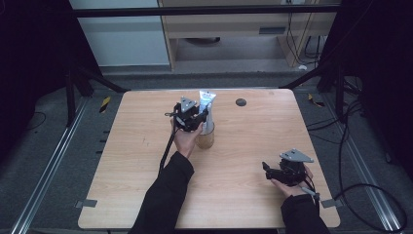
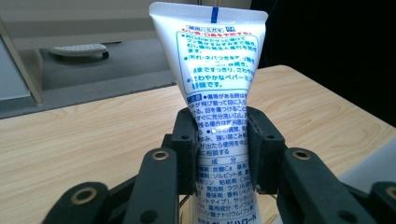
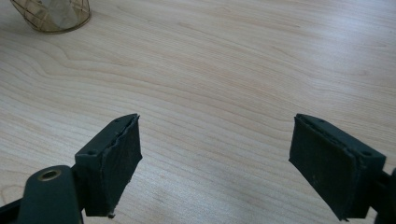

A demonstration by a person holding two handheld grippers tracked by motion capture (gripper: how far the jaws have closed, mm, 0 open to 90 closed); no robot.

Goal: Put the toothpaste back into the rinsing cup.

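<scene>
Plastic tube (image 2: pixel 217 88), flat-crimped on top, stands between left gripper (image 2: pixel 219 149) pads.

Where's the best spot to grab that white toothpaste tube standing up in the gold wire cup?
Probably the tube's middle, from the side, with the pads on its two flat printed faces. The toothpaste tube stands upright in the gold wire cup, flat crimped end up, so its lower part sits inside the cup. The left gripper already has its jaws either side of the middle, and the body narrows there to fit.
</scene>
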